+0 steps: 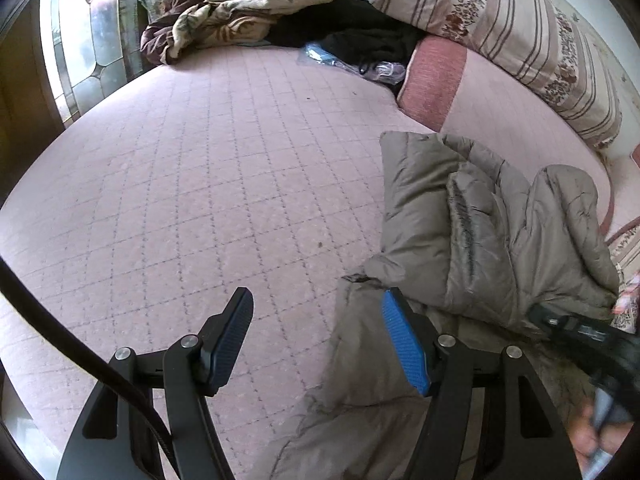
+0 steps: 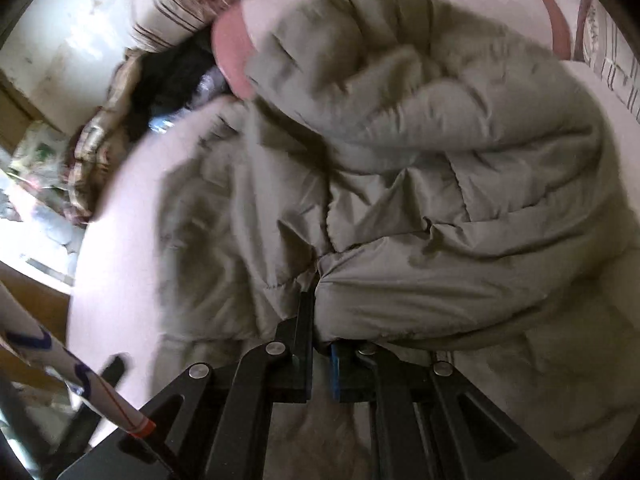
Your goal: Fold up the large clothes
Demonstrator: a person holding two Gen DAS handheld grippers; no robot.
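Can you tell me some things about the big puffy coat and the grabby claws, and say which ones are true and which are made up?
1. The right gripper is pinching the grey puffy coat. True.
2. The left gripper is shut tight on the coat. False: its fingers are spread wide and hold nothing.
3. The coat lies on a pink quilted bed. True.
4. The coat is folded into a neat flat square. False: it is bunched and rumpled.
5. A striped pillow sits at the back of the bed. True.
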